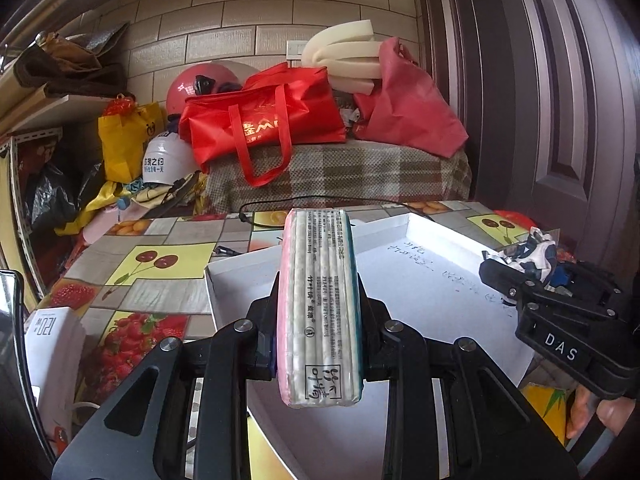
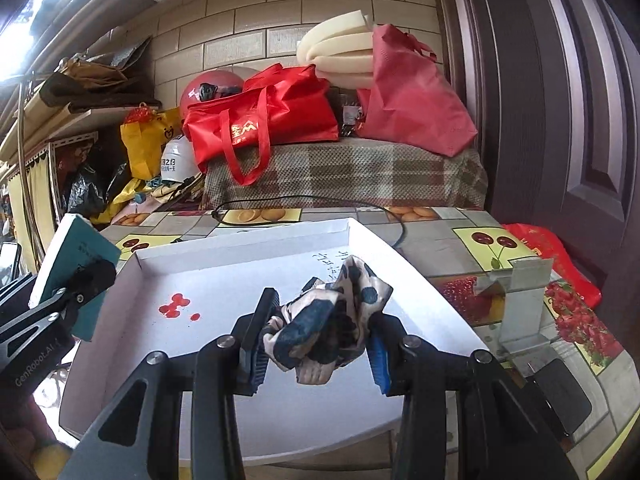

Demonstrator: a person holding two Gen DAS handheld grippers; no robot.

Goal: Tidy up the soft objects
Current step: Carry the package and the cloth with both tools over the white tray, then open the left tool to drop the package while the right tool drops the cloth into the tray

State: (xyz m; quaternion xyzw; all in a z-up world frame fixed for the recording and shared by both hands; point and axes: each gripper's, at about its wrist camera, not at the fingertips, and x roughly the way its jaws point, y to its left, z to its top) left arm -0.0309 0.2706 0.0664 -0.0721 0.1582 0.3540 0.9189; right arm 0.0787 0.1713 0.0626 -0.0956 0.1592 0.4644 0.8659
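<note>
My left gripper (image 1: pixel 320 300) is shut on a wrapped pack of cloths (image 1: pixel 320 304), pink on one side and teal on the other, and holds it above the white cardboard tray (image 1: pixel 432 280). My right gripper (image 2: pixel 320 320) is shut on a crumpled cream cloth with dark blue spots (image 2: pixel 332 320), held above the same tray (image 2: pixel 224 288). In the right wrist view the left gripper (image 2: pixel 80 280) and its pack (image 2: pixel 74 268) show at the left edge. In the left wrist view the right gripper (image 1: pixel 532 276) and the spotted cloth (image 1: pixel 524 252) show at the right.
The tray lies on a table with a fruit-print cover (image 1: pixel 132 288). A black cable (image 2: pixel 304 204) crosses the table's far edge. Red stains (image 2: pixel 176 306) mark the tray floor. A grey metal bracket (image 2: pixel 520 304) stands right of the tray. Red bags (image 1: pixel 264 120) and foam (image 1: pixel 344 52) sit behind.
</note>
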